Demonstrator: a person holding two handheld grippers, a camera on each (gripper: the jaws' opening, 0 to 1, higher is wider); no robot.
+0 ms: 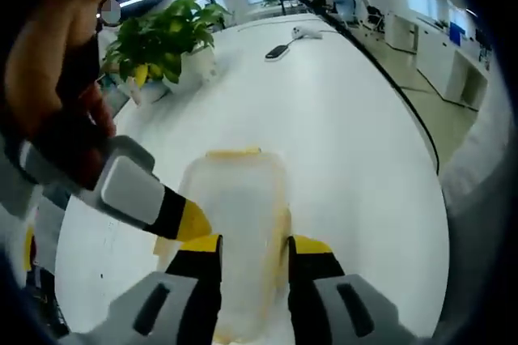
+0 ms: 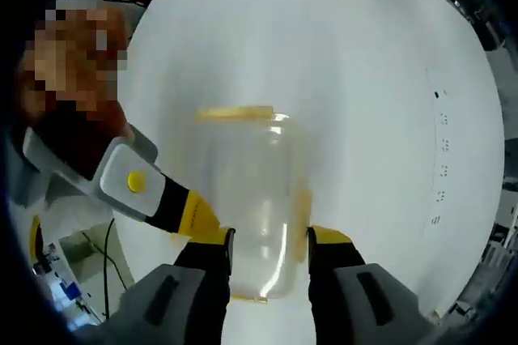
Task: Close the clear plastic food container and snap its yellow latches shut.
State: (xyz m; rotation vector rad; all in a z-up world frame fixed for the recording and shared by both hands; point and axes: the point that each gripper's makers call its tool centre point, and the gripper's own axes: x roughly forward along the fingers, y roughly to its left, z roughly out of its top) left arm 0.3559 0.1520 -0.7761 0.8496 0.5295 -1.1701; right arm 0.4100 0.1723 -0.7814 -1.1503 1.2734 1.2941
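The clear plastic food container [image 1: 239, 232] [image 2: 251, 207] lies on the white bench [image 1: 340, 151] [image 2: 356, 78], lid on, with yellow latches [image 1: 233, 152] [image 2: 235, 112] on its edges. The left gripper [image 1: 253, 252] has its fingers [image 1: 198, 268] on both sides of the box, pinching it. The right gripper [image 2: 269, 248] does the same. Another gripper reaches in from the left, its yellow tip touching the box side.

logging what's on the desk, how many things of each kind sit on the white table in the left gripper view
clear food container: 1
potted plant: 1
dark flat phone-like device: 1
small white object: 1
total: 4
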